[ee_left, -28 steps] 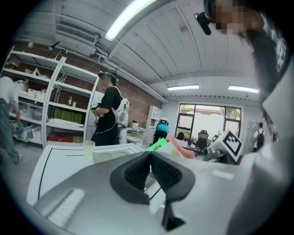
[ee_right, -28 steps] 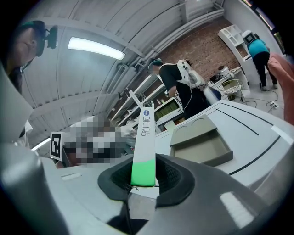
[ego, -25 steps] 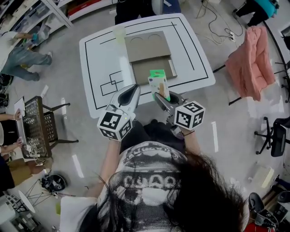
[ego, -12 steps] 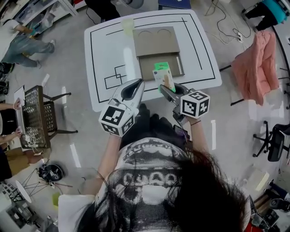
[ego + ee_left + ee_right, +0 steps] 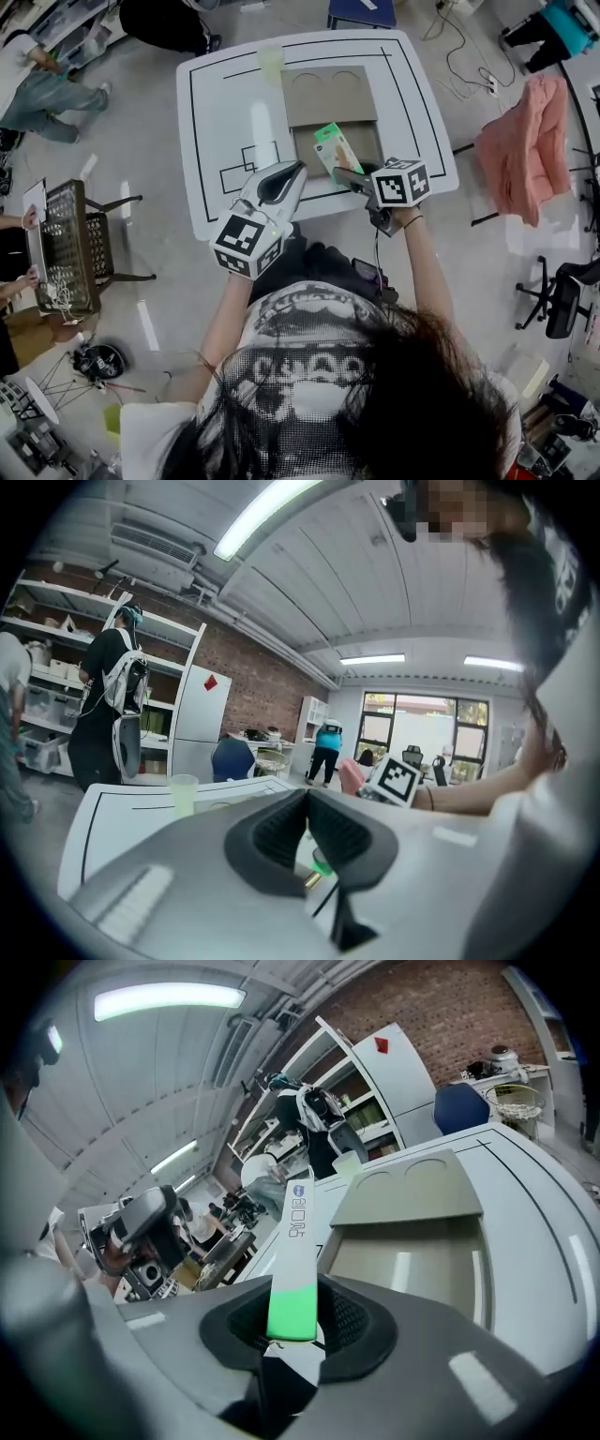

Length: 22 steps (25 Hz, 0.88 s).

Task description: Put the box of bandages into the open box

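**Head view.** The box of bandages [image 5: 335, 150] is clamped by its near end in the right gripper [image 5: 349, 174]. It is tipped forward so that its far end is brought over the near wall of the open box [image 5: 368, 141]. That lean seems meant to let it slide in lengthwise. The open box is kept on the white table [image 5: 225, 103] with its lid folded away behind, so the tray is left free to be entered from the person's side. The left gripper [image 5: 292, 172] is held just beside, near the table's edge and clear of the drop.

**Left gripper view.** The left gripper [image 5: 307, 803] is seen with its pads brought together and nothing gripped. A pale cup [image 5: 184, 792] is seen on the table beyond.

**Right gripper view.** The jaws of the right gripper [image 5: 293, 1324] are pressed on the green end of the box of bandages [image 5: 296, 1241], and the tray of the open box [image 5: 412, 1255] is seen ahead of it.

**Against a second ago.** The box of bandages was carried more upright, short of the tray. It has since been brought forward, lowered and tilted. The grip is unchanged, and the left gripper has been eased slightly ahead.
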Each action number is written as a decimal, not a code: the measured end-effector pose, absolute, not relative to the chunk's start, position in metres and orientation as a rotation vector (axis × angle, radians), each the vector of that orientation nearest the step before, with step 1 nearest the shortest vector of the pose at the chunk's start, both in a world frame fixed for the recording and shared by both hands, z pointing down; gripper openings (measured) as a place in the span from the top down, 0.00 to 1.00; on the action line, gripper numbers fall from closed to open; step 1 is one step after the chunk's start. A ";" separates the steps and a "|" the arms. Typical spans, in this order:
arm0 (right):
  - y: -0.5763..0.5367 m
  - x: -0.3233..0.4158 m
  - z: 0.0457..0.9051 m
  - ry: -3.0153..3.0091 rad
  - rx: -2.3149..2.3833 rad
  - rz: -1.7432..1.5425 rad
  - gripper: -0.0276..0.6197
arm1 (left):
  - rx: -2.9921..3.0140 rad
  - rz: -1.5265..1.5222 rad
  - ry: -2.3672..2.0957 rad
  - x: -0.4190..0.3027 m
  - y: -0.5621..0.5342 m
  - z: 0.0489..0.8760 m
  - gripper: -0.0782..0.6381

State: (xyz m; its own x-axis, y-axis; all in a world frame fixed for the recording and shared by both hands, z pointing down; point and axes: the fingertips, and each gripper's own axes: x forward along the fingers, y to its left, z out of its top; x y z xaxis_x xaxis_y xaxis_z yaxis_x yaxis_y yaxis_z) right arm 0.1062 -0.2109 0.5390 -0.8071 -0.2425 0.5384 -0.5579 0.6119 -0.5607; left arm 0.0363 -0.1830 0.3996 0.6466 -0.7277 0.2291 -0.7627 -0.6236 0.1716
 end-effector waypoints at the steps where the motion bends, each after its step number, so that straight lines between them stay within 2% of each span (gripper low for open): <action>1: -0.216 0.106 0.544 -2.403 0.607 1.041 0.82 | 2.613 0.200 -1.206 0.035 -0.185 0.400 0.89; 22: -0.253 0.092 0.616 -2.051 0.150 1.061 0.82 | 2.582 0.169 -1.236 0.005 -0.222 0.402 0.89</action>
